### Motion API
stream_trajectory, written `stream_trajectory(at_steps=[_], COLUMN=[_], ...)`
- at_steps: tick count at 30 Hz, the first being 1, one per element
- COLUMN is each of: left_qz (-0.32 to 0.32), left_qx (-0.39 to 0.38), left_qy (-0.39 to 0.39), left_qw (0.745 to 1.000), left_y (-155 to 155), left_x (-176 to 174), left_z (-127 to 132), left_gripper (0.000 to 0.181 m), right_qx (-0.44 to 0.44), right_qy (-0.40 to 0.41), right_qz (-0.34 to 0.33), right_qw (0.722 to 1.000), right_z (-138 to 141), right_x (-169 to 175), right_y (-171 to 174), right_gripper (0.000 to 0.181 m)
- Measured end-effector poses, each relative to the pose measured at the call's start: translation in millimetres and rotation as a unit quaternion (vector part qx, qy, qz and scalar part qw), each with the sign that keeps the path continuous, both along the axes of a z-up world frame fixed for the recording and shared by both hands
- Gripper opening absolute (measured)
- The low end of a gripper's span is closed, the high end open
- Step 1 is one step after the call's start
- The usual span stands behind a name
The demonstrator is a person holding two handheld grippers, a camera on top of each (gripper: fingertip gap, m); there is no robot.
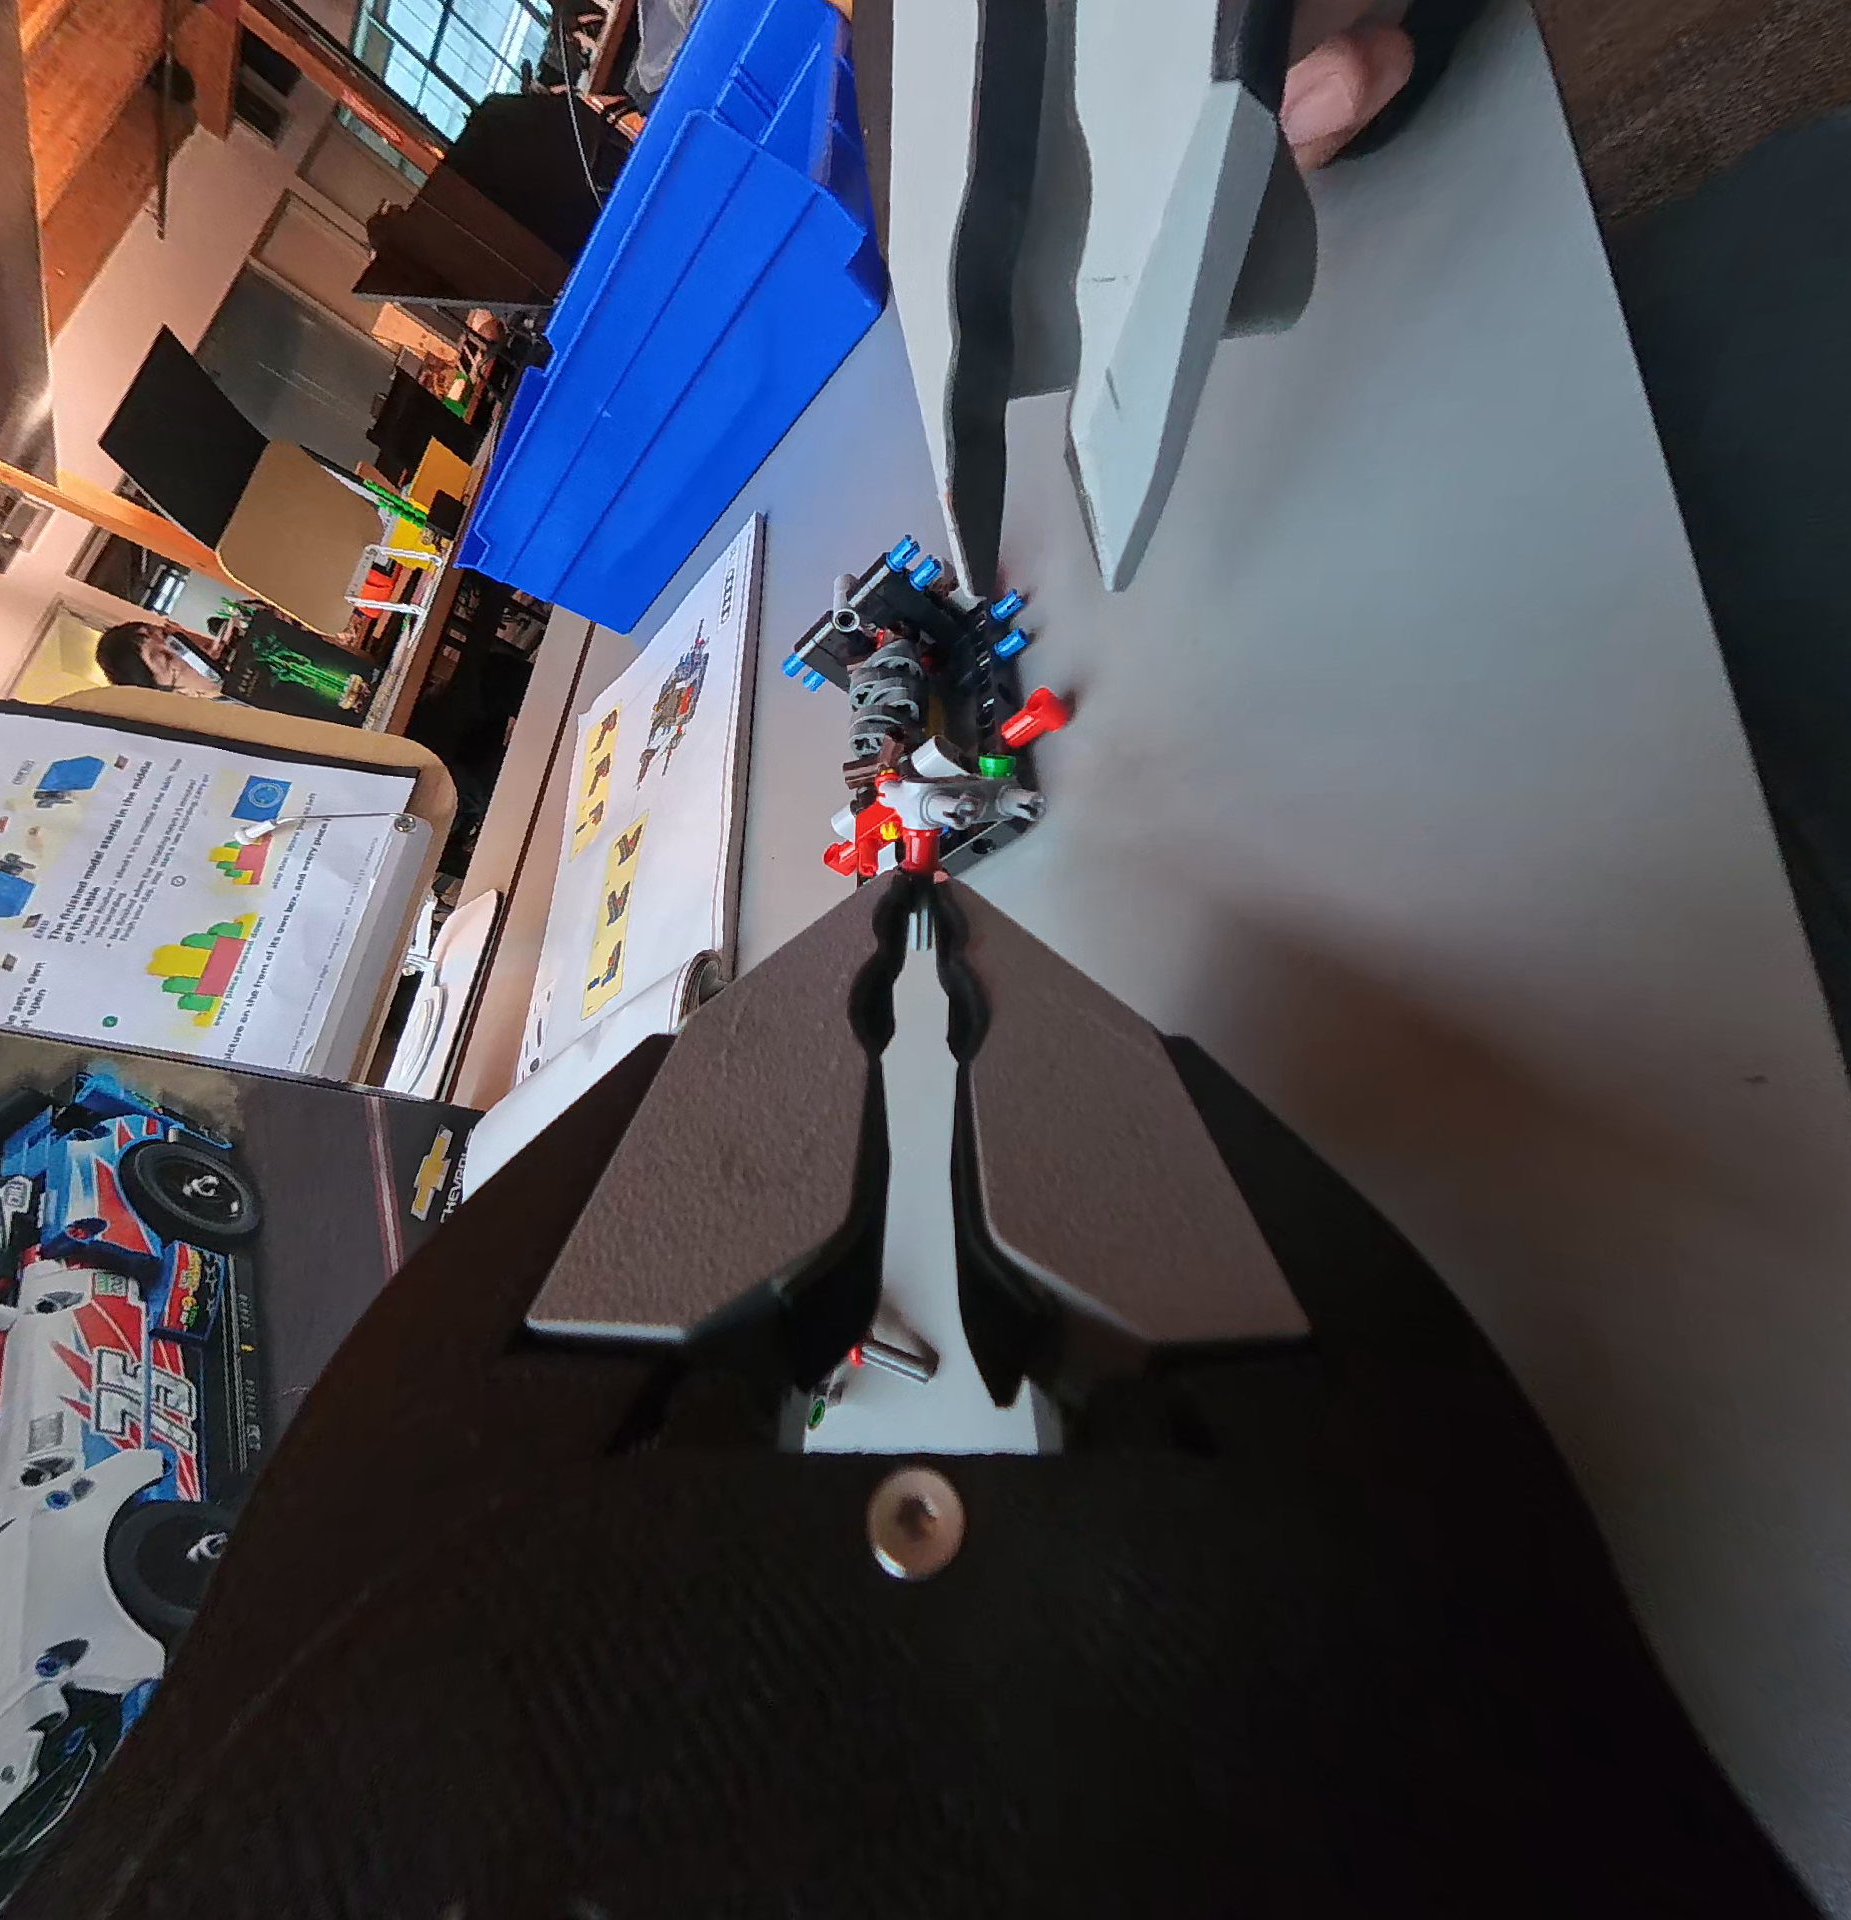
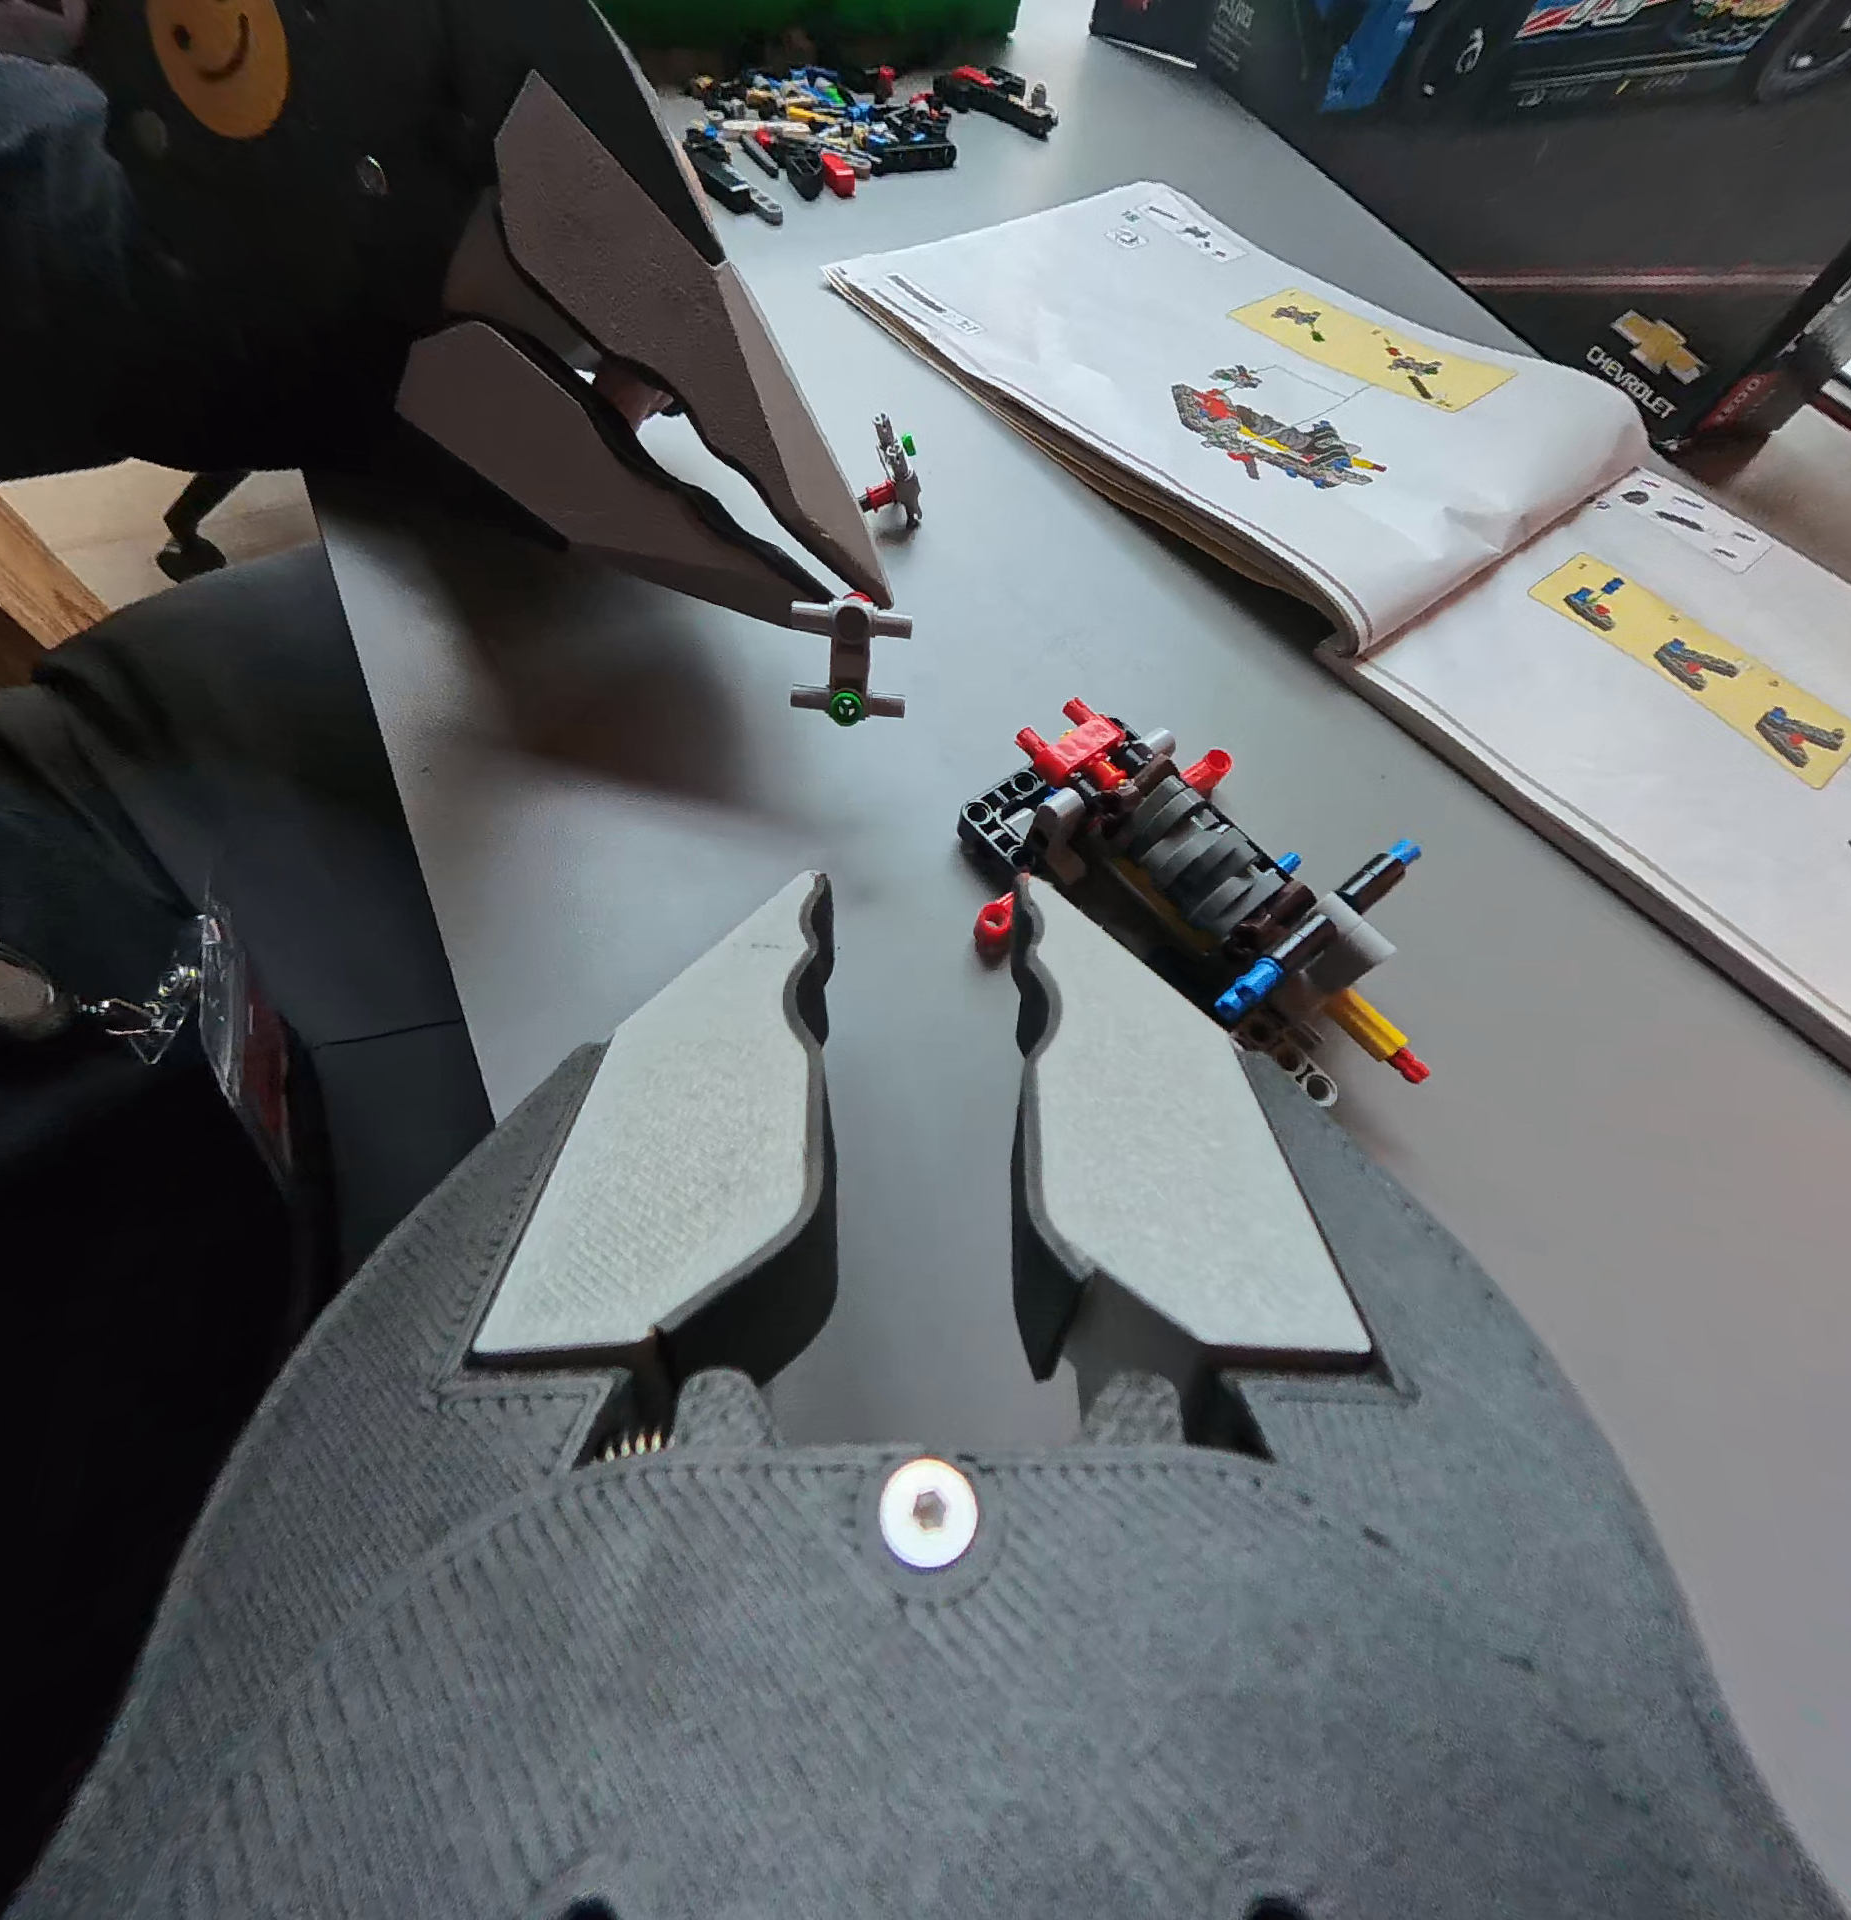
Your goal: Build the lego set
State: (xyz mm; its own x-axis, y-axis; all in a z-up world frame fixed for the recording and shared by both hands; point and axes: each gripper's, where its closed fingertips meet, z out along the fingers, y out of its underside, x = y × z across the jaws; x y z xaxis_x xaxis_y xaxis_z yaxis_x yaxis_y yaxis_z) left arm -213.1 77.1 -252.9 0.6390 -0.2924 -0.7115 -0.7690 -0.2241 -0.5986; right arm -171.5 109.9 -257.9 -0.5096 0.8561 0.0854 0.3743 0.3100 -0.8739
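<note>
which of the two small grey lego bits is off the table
The grey piece pinched in the left gripper, hanging in the air. The other grey piece stands on the table behind it, untouched.

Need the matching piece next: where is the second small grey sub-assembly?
Right wrist view, upper middle: the second grey sub-assembly lies on the table beyond the left gripper.

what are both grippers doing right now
Left gripper: closed on the small grey lego sub-assembly, held above the table.
Right gripper: open, empty, fingers beside the lego chassis.
</note>
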Motion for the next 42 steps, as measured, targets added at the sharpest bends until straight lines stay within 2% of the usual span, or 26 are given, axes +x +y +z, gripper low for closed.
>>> stream_trajectory(at_steps=[4,7,10,14,23,42], left_qz=[-0.004,-0.008,-0.012,-0.016,-0.022,-0.041], left_qx=[0.000,0.000,0.016,0.023,0.035,0.021], left_qy=[-0.003,0.001,0.004,0.012,0.001,0.009], left_qw=[1.000,1.000,1.000,1.000,0.999,0.999], left_y=[1,2,3,3,3,0], left_x=[4,8,15,20,26,32], left_z=[0,-1,5,7,13,7], left_gripper=[0.002,0.002,0.002,0.002,0.002,0.002], right_qx=[-0.007,-0.057,-0.081,-0.148,-0.274,-0.278], right_qy=[-0.011,-0.030,-0.054,-0.080,-0.082,-0.064], right_qz=[0.008,0.030,0.025,0.055,0.049,0.051], right_qw=[1.000,0.997,0.995,0.984,0.957,0.957], right_z=[-2,2,0,5,23,28], right_x=[0,3,2,5,-3,-3], right_y=[-6,-26,-32,-45,-39,-37], right_gripper=[0.032,0.033,0.035,0.035,0.030,0.010])
